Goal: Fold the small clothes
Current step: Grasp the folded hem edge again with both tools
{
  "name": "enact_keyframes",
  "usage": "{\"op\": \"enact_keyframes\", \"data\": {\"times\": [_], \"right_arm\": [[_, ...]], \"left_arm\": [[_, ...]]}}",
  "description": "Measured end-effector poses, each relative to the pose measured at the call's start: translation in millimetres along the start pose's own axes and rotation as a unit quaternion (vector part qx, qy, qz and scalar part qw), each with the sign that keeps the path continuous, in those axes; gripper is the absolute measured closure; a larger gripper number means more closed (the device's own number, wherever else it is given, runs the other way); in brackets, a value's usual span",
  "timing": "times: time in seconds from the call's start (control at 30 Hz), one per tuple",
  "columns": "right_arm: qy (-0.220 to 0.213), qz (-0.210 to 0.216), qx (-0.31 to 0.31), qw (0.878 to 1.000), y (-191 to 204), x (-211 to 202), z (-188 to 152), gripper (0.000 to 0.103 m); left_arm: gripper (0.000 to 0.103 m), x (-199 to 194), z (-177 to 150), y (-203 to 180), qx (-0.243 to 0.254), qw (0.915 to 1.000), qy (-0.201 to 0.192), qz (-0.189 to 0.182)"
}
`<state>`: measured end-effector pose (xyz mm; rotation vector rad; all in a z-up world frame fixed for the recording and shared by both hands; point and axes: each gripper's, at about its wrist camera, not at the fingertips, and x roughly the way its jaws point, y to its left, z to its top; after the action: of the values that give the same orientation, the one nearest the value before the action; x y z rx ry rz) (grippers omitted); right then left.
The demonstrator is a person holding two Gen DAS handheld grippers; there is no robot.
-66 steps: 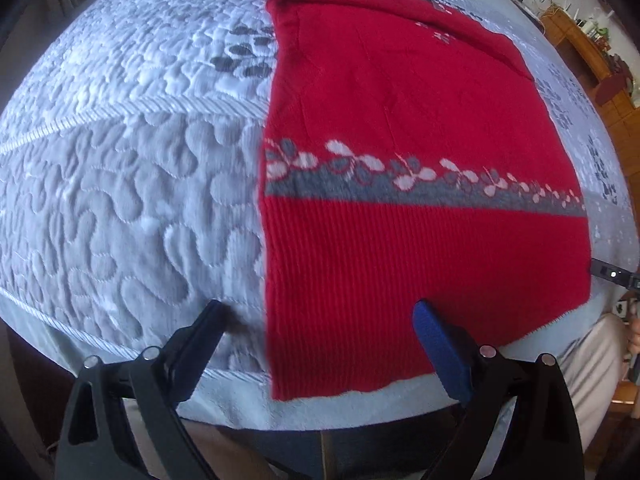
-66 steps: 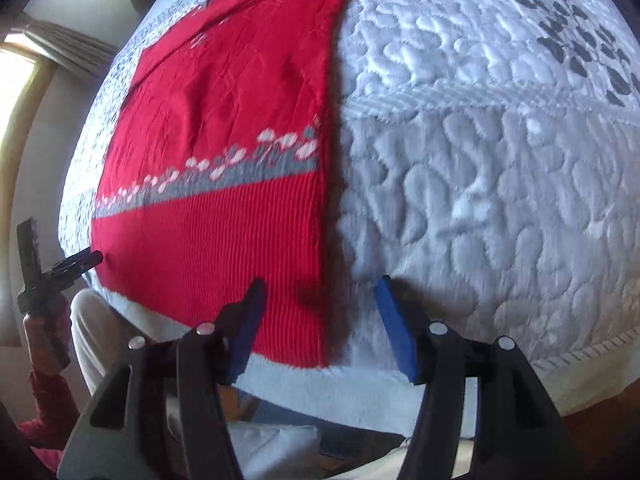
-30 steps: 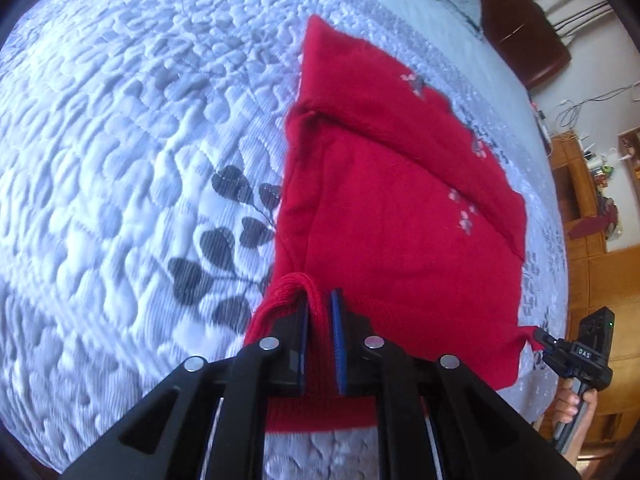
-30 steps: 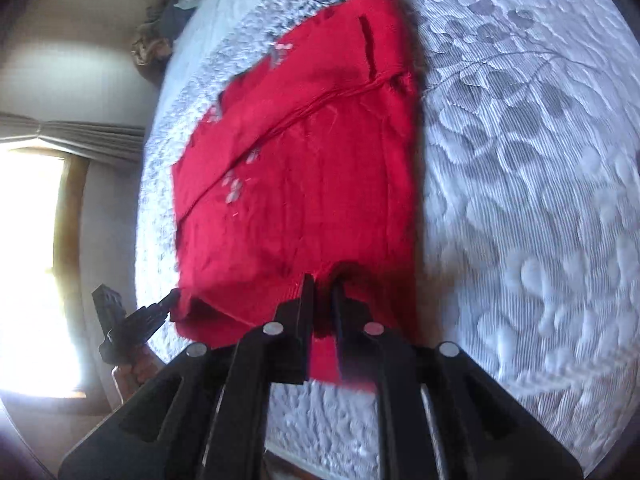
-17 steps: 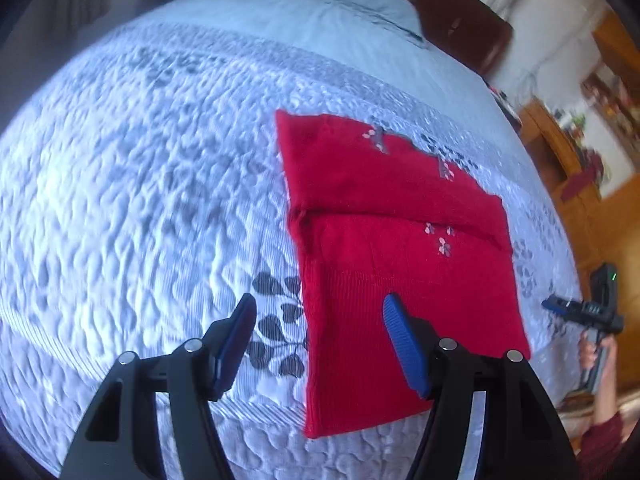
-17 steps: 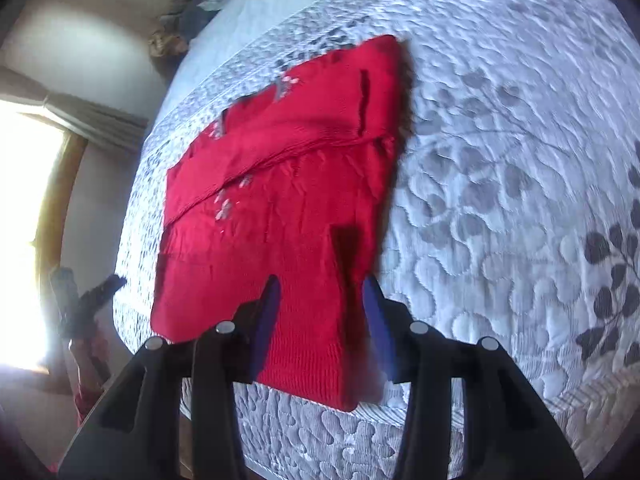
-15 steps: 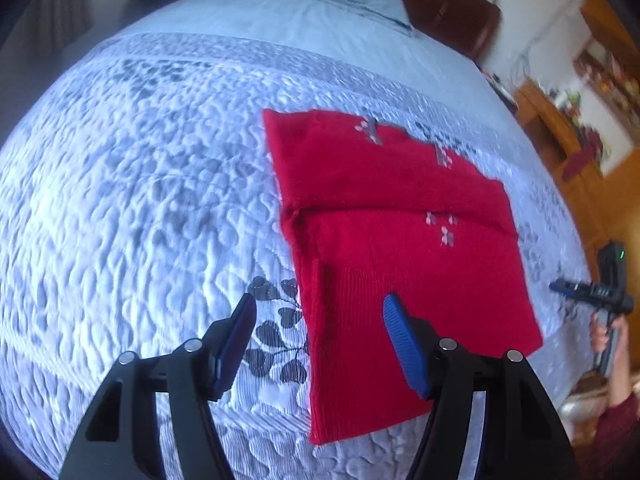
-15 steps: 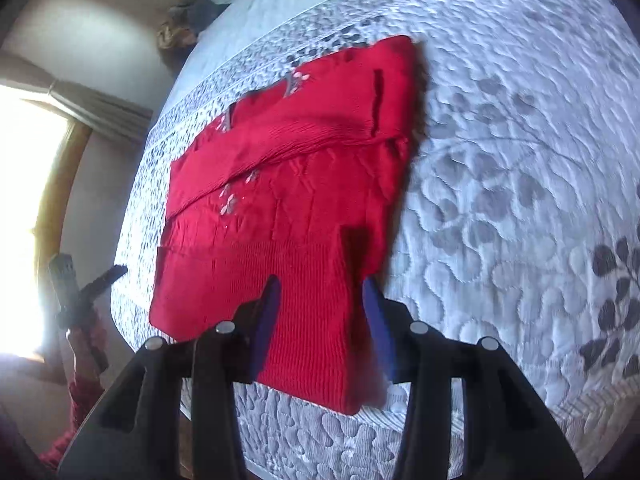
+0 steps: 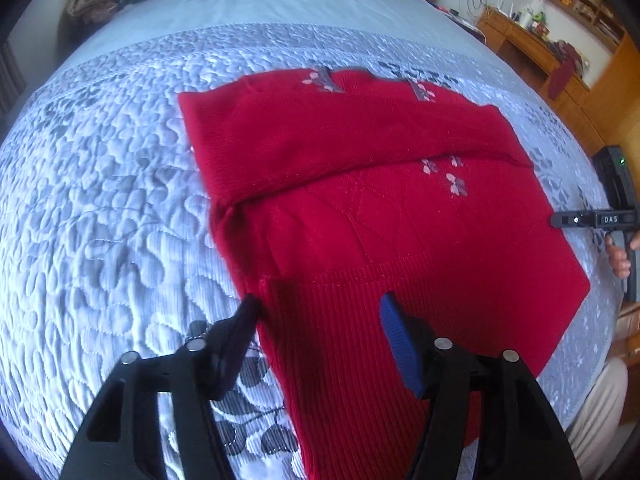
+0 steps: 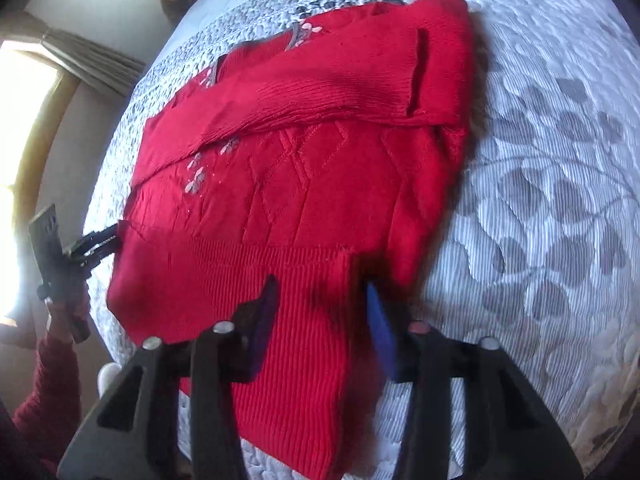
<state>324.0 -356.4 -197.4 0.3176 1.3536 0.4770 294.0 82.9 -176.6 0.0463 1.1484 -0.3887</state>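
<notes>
Red sweater (image 9: 400, 220) folded flat on bed quilt (image 9: 100, 220). Left tongs (image 9: 320, 332) and right tongs (image 10: 320, 312) spread wide, gripping nothing.

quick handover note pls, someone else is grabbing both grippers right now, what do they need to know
Left gripper: jaws open, holding nothing, over the ribbed hem at the sweater's left edge.
Right gripper: jaws open, holding nothing, over the hem at its right edge.
Red sweater: lies flat on the quilted bedspread, sleeve folded across the top, ribbed hem folded up over the body.
Done: sleeve fold and bottom-up fold, judging from how it lies.
Left: probably one more fold to make it compact, then tidy the edges.
</notes>
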Motion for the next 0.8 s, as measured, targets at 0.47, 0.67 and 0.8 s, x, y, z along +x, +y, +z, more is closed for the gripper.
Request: {"op": "enact_keyframes", "data": {"times": [0.47,0.67,0.8], "right_arm": [[-0.04,0.032,-0.043,0.998,15,-29,-12,0.098],[-0.014,0.009,-0.024,1.0,8,-4,-7,0.092],[-0.007,0.004,-0.017,1.0,4,5,-7,0.097]], "left_arm": [[0.091,4,-1,4,-0.008,1.0,-0.002,0.006],[0.081,18,6,7,-0.019,0.9998,0.009,-0.002],[0.099,17,6,13,-0.038,0.9991,0.009,-0.014]]}}
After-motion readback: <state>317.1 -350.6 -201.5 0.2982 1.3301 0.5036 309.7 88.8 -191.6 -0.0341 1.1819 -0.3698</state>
